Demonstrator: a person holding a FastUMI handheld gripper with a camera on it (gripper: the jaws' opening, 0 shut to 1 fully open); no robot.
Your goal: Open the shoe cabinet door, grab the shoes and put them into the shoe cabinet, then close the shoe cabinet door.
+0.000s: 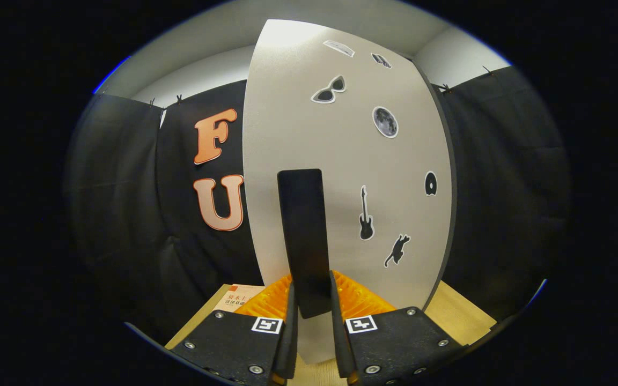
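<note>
Handle (305, 241) between fingers (291, 321) (pinched).

screwed gripper (311, 316) mounts, square coded markers

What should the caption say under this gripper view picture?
Gripper shut on the black handle of the sticker-covered shoe cabinet door.

Light wooden tabletop (462, 316); cabinet door (341, 161) stands upright on it, book (236, 300) lies flat at door's left.
</note>
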